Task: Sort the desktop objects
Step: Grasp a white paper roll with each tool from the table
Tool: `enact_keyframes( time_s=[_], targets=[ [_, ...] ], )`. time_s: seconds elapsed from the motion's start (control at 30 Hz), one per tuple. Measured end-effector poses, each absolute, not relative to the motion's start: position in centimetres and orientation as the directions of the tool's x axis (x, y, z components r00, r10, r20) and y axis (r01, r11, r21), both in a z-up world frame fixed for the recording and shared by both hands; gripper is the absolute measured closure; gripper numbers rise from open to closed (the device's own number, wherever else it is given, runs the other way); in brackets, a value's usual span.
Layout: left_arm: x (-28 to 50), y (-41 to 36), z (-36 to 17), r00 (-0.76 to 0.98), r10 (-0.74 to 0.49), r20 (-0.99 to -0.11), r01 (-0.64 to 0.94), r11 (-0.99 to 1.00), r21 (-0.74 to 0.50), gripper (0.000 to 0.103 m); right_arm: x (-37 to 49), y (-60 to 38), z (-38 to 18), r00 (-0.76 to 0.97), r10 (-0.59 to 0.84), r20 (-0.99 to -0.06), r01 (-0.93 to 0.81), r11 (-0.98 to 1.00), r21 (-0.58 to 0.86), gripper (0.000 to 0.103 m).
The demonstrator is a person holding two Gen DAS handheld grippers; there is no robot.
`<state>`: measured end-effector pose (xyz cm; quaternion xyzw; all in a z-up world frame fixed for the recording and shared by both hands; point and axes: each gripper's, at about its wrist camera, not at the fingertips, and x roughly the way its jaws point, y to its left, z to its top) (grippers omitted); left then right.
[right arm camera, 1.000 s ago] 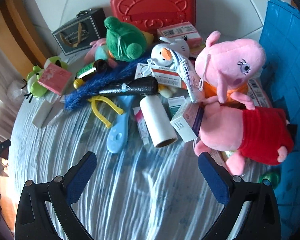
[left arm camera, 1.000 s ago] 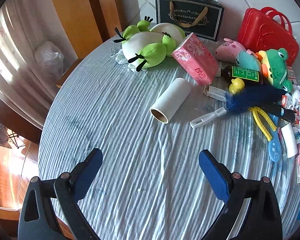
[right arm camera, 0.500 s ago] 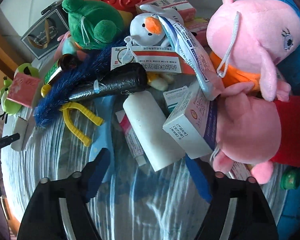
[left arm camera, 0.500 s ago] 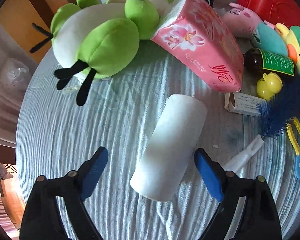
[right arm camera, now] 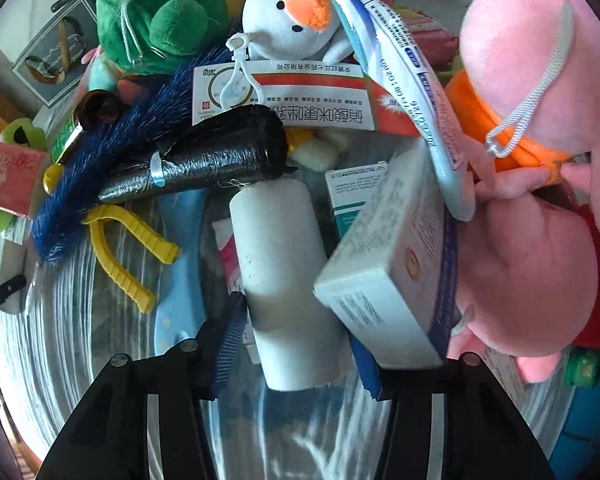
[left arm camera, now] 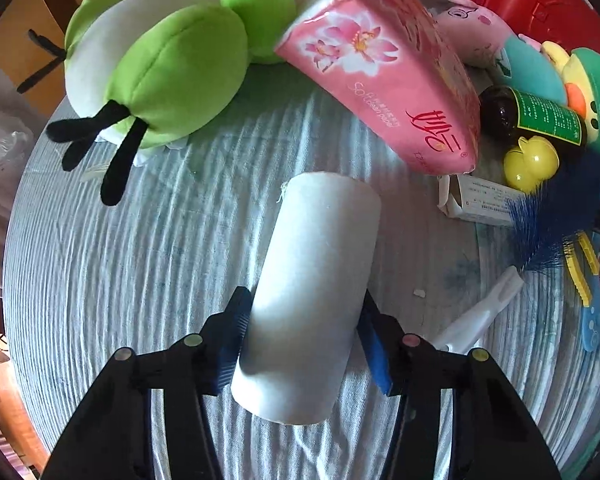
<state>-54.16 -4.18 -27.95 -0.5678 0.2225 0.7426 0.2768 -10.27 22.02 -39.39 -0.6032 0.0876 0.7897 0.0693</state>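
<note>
In the left wrist view a white paper roll [left arm camera: 320, 264] lies on the striped grey tablecloth [left arm camera: 140, 264]. My left gripper [left arm camera: 306, 340] points down over its near end, its jaws closing, and both blue pads [left arm camera: 236, 328] touch the roll's sides. The right wrist view shows a second white roll [right arm camera: 284, 264] lying in the clutter, wedged against a white medicine box [right arm camera: 384, 280]. There my right gripper [right arm camera: 298, 344] straddles the near end, jaws closing, pads against the roll.
Around the left roll are a green plush [left arm camera: 160, 72], a pink tissue pack [left arm camera: 388, 80], a brown bottle [left arm camera: 540, 116] and a blue brush [left arm camera: 548, 224]. Crowding the right roll are a pink pig plush [right arm camera: 532, 240], a black wrapped roll [right arm camera: 204, 164], yellow tongs [right arm camera: 120, 256] and boxes.
Both grippers came down onto their white rolls. Their jaws went from wide open to closed against the rolls' sides.
</note>
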Motion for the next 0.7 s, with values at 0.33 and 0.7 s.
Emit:
enact_keyframes(
  time_s=[0.33,0.7],
  targets=[
    [-51.3,-5.6,-25.6,-0.31,0.142,-0.94,-0.632,-0.77,0.092,0.055,-8.4,20.7,-38.7,-0.311,-0.001,-0.95,-0.176,-0.983,0.058,0.056],
    [-42.2,-7.8,-22.0,-0.341,0.227,-0.912,-0.629,-0.776,0.042,0.057,-1.0,20.8,-37.2,-0.346,-0.092,-0.934,-0.136,-0.98,0.146,0.057]
  ],
)
